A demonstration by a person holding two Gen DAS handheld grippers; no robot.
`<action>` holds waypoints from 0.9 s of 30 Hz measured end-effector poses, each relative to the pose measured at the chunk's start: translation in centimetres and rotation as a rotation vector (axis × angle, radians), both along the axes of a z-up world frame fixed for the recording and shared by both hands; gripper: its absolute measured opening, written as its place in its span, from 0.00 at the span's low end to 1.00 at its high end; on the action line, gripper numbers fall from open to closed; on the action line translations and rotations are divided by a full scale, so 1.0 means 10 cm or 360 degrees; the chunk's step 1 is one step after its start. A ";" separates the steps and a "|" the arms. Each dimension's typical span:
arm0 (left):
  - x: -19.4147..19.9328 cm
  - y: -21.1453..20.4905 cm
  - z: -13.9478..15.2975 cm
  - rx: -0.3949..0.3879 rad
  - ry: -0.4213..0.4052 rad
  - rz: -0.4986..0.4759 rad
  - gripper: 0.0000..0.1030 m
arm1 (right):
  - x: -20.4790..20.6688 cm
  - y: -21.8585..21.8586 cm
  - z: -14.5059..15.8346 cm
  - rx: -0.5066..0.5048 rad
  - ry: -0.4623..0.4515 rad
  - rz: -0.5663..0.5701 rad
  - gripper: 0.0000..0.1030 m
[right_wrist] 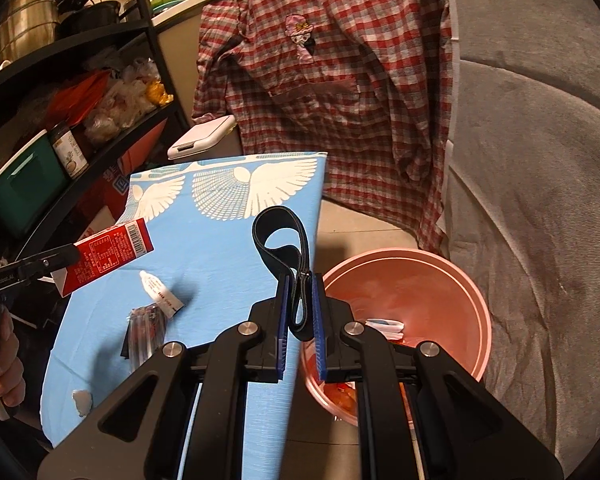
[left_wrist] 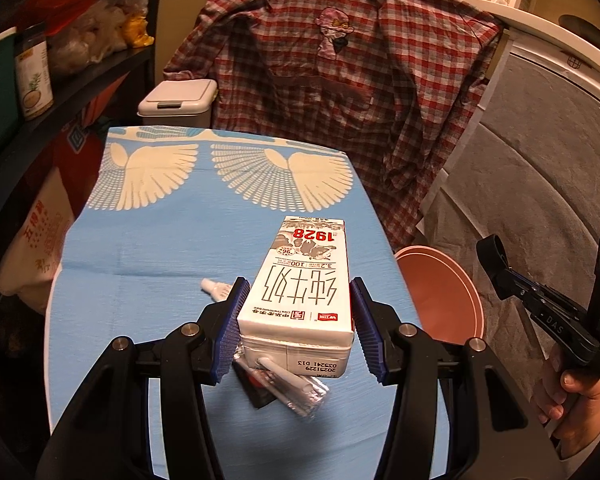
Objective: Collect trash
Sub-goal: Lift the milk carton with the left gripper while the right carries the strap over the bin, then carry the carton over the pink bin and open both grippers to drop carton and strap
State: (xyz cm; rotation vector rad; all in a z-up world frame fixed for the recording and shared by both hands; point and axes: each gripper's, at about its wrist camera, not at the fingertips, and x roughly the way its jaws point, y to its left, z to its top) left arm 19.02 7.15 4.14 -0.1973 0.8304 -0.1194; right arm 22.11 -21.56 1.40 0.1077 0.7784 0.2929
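My left gripper (left_wrist: 298, 286) is shut on a white milk carton (left_wrist: 312, 248), blue pads pressed to its two sides, held above the blue-clothed table (left_wrist: 160, 248). The right wrist view shows the carton's red side (right_wrist: 108, 252). My right gripper (right_wrist: 301, 280) is shut on a looped black band (right_wrist: 259, 234) over the table's right edge, beside a pink basin (right_wrist: 420, 280) on the floor. In the basin lie a white scrap (right_wrist: 384, 326) and orange bits. On the cloth rest a small white tube (right_wrist: 160, 292), a dark wrapper with straws (right_wrist: 144, 328) and a white crumpled bit (right_wrist: 82, 400).
A red plaid shirt (left_wrist: 340, 80) hangs behind the table, with a white lidded bin (left_wrist: 178, 100) at its left. A black shelf (right_wrist: 112, 136) with jars, bags and pots runs along the left. Grey fabric (right_wrist: 540, 200) covers the right side. A hand (left_wrist: 572, 392) grips the right tool.
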 end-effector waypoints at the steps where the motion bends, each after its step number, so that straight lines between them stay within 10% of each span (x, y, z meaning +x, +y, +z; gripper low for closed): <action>1: 0.01 -0.03 0.00 -0.0001 0.0000 -0.0008 0.49 | 0.01 -0.03 0.00 -0.0002 0.0000 -0.0011 0.11; 27: 0.27 -1.20 -0.10 -0.0036 0.0037 -0.0263 0.49 | 0.10 -0.60 -0.12 -0.0033 0.0059 -0.0224 0.11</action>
